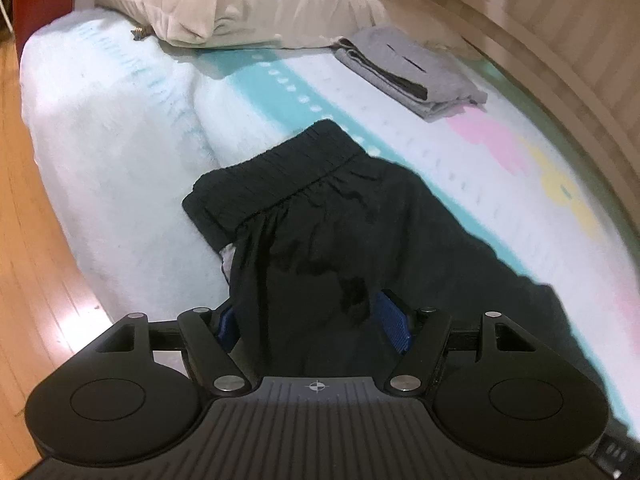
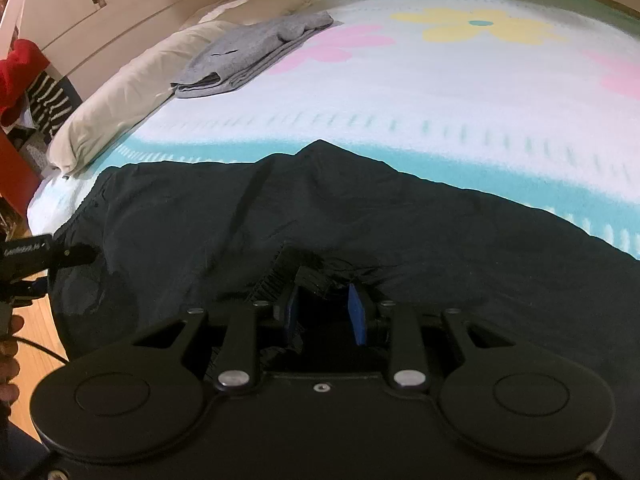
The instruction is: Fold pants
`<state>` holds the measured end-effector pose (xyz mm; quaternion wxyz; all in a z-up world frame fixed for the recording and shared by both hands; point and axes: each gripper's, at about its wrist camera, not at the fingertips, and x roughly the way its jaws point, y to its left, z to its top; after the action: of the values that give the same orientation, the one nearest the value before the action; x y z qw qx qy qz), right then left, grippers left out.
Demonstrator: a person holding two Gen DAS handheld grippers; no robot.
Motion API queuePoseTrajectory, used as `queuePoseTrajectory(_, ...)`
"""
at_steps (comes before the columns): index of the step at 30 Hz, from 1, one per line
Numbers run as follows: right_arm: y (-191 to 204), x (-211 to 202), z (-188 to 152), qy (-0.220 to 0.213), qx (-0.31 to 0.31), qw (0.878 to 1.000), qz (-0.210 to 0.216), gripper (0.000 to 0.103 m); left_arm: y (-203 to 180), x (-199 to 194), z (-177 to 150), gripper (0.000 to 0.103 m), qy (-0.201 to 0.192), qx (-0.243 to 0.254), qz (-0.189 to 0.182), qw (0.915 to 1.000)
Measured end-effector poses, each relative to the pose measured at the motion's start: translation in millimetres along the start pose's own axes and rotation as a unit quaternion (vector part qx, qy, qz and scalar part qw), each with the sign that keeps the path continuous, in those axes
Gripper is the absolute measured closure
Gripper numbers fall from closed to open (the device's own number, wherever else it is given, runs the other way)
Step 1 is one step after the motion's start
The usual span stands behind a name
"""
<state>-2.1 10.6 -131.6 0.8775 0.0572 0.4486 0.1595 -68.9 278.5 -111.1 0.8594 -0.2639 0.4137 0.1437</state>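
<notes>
Apparently both grippers [image 1: 310, 320] [image 2: 326, 312] clamp black pants [image 1: 320, 216].

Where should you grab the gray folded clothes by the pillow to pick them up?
Probably grip the gray folded clothes at the thick folded edge nearest the pillow, coming from that end. The layers stack there, so one pinch likely catches them all; the other end looks thinner and looser.

Upper half of the left wrist view: white fleece bedspread with teal band and pink and yellow flowers [image 1: 400, 120], beige pillow [image 1: 240, 4] at top centre, folded grey garment [image 1: 416, 68] just right of it. Glossy orange-brown wooden floor [image 1: 24, 240] down the left edge; pale wooden wall panelling [image 1: 560, 20] upper right.
</notes>
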Motion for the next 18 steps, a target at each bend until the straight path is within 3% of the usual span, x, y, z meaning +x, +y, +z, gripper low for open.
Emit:
queuePoseTrajectory(3,0.3,-0.6,-0.2,-0.001,0.002,1.0,0.001,0.064,-0.4,-3.7,3.4,0.039,-0.015,-0.007,-0.019,0.9997)
queuePoseTrajectory(5,0.0,-2.0,-0.8,-0.003,0.004,1.0,0.003,0.064,-2.7,-6.6,1.6,0.057,-0.025,-0.001,-0.024,0.9994)
queuePoseTrajectory(6,-0.2,-3.0,-1.4,-0.003,0.003,1.0,0.004,0.064,-5.3,-5.9,0.5,0.064,-0.022,0.01,-0.01,0.9996)
queuePoseTrajectory(7,-0.5,-4.1,-2.0,-0.003,0.003,1.0,0.005,0.064,-7.2,-4.4,-0.2,0.078,-0.019,0.02,0.007,0.9996)
queuePoseTrajectory(8,-0.2,-5.5,-2.7,-0.003,0.002,1.0,0.005,0.064,-6.4,-2.5,-1.9,0.083,-0.014,0.023,0.019,0.9995)
queuePoseTrajectory(10,-0.1,-9.0,-3.2,-0.004,0.002,1.0,0.006,0.064,-0.9,-4.3,-3.0,0.089,-0.018,0.004,0.001,0.9998)
queuePoseTrajectory(13,0.8,-16.8,-4.5,-0.008,0.0,1.0,0.01,0.065,-1.5,-12.4,-2.0,0.095,-0.032,0.005,-0.008,0.9995)
queuePoseTrajectory(18,-1.6,-31.8,-7.0,-0.019,0.003,1.0,0.016,0.065,-23.0,-41.4,-4.7,0.096,-0.073,0.058,-0.009,0.9956)
